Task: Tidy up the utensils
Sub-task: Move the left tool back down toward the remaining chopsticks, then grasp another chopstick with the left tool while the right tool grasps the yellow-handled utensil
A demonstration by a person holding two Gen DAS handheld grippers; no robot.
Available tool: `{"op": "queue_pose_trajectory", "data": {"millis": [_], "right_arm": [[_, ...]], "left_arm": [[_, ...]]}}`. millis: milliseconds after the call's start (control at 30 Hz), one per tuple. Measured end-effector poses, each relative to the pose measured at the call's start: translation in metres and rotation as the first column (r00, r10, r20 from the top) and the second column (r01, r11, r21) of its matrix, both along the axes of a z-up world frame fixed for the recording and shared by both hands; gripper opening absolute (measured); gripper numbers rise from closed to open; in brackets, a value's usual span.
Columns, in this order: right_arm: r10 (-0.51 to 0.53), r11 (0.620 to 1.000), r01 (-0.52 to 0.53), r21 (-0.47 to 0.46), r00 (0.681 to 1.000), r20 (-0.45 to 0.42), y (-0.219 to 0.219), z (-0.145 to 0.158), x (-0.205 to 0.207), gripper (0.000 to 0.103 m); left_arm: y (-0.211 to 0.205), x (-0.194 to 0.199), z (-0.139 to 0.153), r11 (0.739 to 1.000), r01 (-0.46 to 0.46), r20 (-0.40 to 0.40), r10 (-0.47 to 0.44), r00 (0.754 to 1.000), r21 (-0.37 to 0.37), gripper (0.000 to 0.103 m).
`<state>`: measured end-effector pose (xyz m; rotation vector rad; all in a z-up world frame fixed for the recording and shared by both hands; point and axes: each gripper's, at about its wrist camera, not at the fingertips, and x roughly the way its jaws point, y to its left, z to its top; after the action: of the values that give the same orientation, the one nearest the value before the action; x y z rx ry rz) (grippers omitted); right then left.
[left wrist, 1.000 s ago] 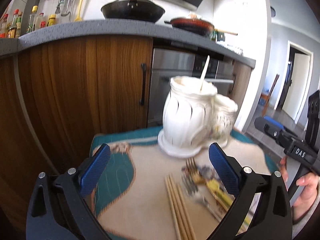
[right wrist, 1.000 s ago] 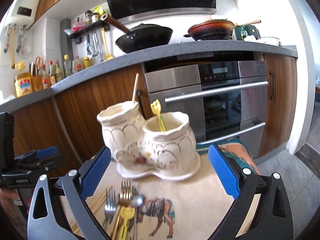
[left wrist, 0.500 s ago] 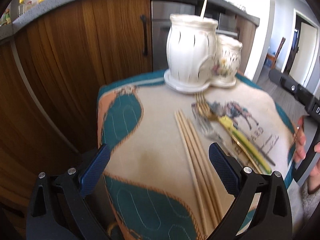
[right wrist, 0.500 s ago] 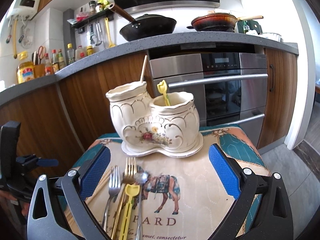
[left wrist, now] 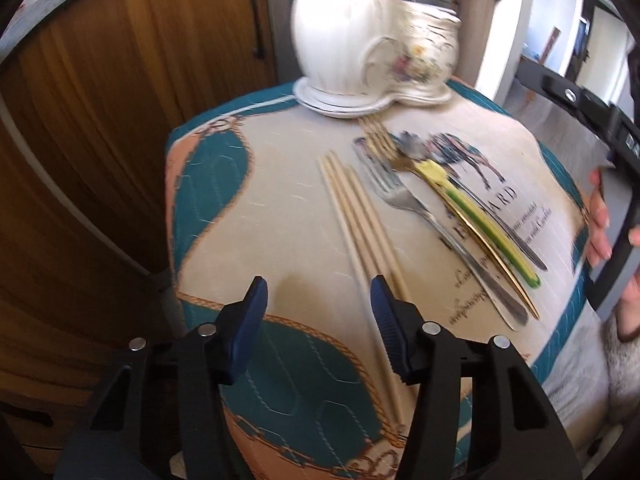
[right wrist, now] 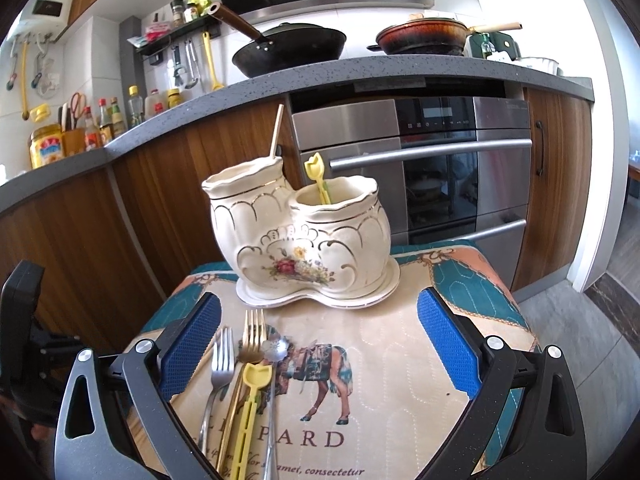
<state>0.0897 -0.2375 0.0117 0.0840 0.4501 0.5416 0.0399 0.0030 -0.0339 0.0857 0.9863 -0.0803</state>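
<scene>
Kitchen setting: wooden cabinets, steel oven (right wrist: pixel 460 168), grey counter (right wrist: pixel 360 76) carrying a black wok (right wrist: pixel 292 50) and a red-brown pan (right wrist: pixel 424 38). Sauce bottles (right wrist: pixel 108 116) stand at the counter's left.

Small table under a printed cloth (left wrist: pixel 280 208), horse motif. At its far edge, a white ceramic double holder (right wrist: pixel 300 236) on its own base. Left pot holds one wooden chopstick (right wrist: pixel 277 130); right pot holds a yellow utensil (right wrist: pixel 318 178).

On the cloth near the holder: chopsticks (left wrist: pixel 360 224), silver fork (left wrist: pixel 404 200), gold fork (right wrist: pixel 253 332), yellow utensil on the cloth (right wrist: pixel 250 408), spoon (right wrist: pixel 276 350), lying side by side, some overlapping.

Left gripper (left wrist: pixel 318 304): fingers apart, empty, above the chopsticks' near ends. Right gripper (right wrist: pixel 318 344): fingers wide apart, empty, over the cutlery.
</scene>
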Motion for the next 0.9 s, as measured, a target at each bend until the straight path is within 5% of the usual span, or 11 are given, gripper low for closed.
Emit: {"op": "queue_pose_trajectory", "data": {"millis": [133, 467, 700, 900], "right_arm": [[0.007, 1.0, -0.007, -0.007, 1.0, 0.004, 0.0, 0.0, -0.001, 0.098], [0.009, 1.0, -0.009, -0.007, 1.0, 0.003, 0.001, 0.001, -0.003, 0.098], [0.017, 1.0, -0.017, -0.016, 1.0, 0.004, 0.002, 0.0, -0.004, 0.098], [0.02, 1.0, -0.02, -0.018, 1.0, -0.005, 0.003, -0.001, -0.004, 0.098]], "left_arm": [[-0.009, 0.001, -0.003, 0.999, 0.025, -0.028, -0.024, 0.999, 0.02, 0.032], [-0.015, 0.01, -0.007, 0.999, 0.037, -0.079, -0.034, 0.996, 0.026, 0.027], [-0.009, 0.025, -0.007, 1.0, 0.014, -0.089, -0.013, 0.996, 0.006, 0.006], [-0.007, 0.024, -0.007, 1.0, -0.007, -0.071, 0.006, 0.997, -0.013, 0.005]]}}
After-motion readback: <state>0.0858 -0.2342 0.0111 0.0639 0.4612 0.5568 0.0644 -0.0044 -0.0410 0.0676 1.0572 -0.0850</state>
